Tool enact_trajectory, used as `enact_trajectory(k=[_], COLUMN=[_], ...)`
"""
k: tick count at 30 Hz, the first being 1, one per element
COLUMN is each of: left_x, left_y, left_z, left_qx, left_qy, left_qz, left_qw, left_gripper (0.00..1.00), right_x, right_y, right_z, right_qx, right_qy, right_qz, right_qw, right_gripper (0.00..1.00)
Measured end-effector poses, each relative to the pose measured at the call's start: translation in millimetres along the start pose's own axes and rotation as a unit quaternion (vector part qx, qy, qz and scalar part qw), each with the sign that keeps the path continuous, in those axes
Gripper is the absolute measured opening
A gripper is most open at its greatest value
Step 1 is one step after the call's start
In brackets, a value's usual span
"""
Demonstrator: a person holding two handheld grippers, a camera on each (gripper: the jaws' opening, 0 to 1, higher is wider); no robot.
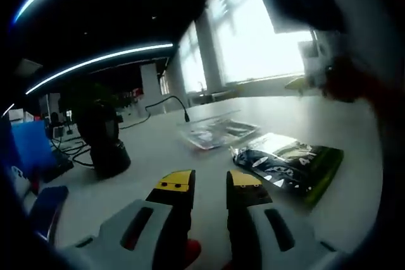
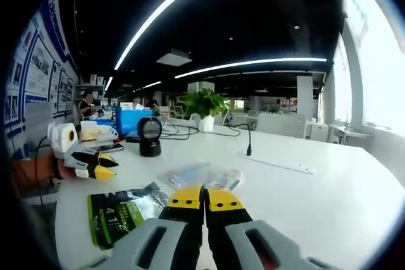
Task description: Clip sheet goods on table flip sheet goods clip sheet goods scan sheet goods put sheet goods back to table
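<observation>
Left tongs parted; glossy crinkled dark-green packet; flat clear packet.

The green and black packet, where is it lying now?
The green and black packet lies flat on the white table, left of the right gripper, beside a clear packet.

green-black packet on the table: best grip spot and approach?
Take the green-and-black packet by its thin edge, probably the one nearest the left hand-held gripper, coming in low along the table. It lies flat, so a top-down pinch has nothing to bite. The clear packet behind lies apart, so it shouldn't interfere.
</observation>
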State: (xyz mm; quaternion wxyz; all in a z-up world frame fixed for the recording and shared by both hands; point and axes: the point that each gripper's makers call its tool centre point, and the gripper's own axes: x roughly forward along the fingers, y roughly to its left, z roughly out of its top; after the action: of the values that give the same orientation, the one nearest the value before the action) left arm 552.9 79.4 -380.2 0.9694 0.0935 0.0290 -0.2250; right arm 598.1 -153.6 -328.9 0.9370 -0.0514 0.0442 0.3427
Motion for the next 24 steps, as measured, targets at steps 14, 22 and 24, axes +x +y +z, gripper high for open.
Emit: enact_trajectory(k=[14, 22, 24], left_x=[-2.3, -2.2, -2.9], left_y=[-12.2, -10.4, -11.8], left_z=[15.0, 6.0, 5.5], left_qx=[-0.040, -0.080, -0.085], left_qy=[0.004, 0.026, 0.029], left_qz=[-0.015, -0.020, -0.023], left_qw=[0.9991, 0.9963, 0.9956], left_gripper=[0.13, 0.12, 0.12], right_x=[-6.2, -11.9, -14.6], right_y=[7.3, 9.4, 9.4], right_z=[-11.7, -9.3, -10.0], right_qx=[-0.011, -0.021, -0.024], right_qy=[-0.002, -0.005, -0.005], right_qz=[0.011, 0.013, 0.011], right_qw=[0.9999, 0.9997, 0.9996], right_gripper=[0.00, 0.00, 0.00])
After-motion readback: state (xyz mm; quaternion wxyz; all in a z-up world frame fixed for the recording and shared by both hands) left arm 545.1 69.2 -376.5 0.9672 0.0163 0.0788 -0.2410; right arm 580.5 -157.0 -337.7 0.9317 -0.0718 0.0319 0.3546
